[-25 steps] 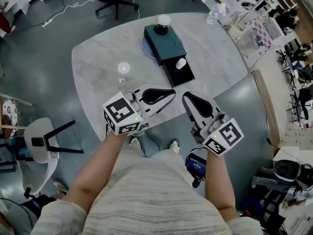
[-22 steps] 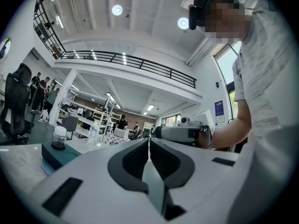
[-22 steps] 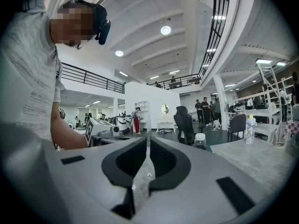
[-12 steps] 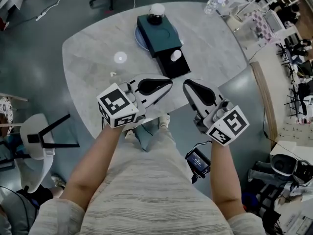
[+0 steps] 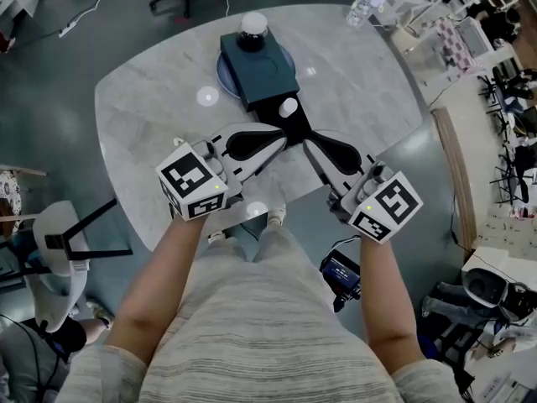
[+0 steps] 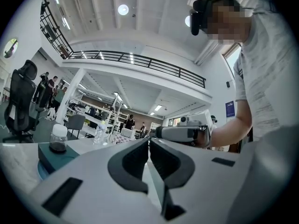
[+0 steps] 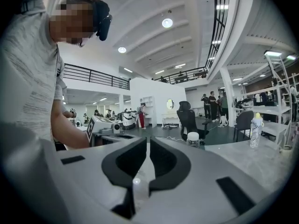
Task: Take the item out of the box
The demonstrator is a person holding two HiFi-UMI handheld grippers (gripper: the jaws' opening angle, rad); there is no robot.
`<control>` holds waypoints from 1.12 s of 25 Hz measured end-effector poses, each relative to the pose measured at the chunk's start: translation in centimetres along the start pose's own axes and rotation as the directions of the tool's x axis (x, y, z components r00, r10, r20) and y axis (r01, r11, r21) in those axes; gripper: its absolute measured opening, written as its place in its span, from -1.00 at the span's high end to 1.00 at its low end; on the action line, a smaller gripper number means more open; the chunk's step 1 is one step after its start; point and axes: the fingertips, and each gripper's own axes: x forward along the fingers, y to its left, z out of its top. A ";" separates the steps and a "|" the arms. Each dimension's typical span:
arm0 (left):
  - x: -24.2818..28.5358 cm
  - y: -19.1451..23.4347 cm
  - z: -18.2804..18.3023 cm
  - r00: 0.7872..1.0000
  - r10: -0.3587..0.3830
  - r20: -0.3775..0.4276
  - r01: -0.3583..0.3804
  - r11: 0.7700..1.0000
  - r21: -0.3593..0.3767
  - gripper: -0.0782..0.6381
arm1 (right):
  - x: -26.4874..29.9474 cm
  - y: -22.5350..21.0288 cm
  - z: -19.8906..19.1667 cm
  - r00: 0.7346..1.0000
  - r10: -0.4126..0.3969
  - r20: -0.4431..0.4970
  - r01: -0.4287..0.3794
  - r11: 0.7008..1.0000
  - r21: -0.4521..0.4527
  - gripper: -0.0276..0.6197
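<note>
My left gripper (image 5: 282, 138) and right gripper (image 5: 308, 142) are both pinched closed, empty (tips near the box (image 5: 262, 72), white item (image 5: 288, 106) inside).

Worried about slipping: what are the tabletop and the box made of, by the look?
Tabletop: pale grey with faint veining, so marble or a stone-look laminate, matte. Box: dark teal, flat and matte, probably coated cardboard; can't be sure.
</note>
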 end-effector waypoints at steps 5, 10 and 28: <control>0.7 2.0 -0.7 0.998 0.057 -0.013 -0.058 0.998 -0.010 0.72 | 0.9 -2.4 -1.6 0.998 0.041 -0.045 -0.040 0.999 0.006 0.84; 1.3 4.7 -1.2 0.993 0.118 -0.032 -0.118 0.993 -0.011 0.72 | 2.6 -5.2 -3.1 0.991 0.090 -0.097 -0.090 0.996 0.002 0.84; 3.6 10.9 -4.3 0.971 0.222 -0.086 -0.228 0.972 -0.063 0.72 | 7.6 -11.2 -7.7 0.949 0.176 -0.262 -0.182 0.983 -0.002 0.61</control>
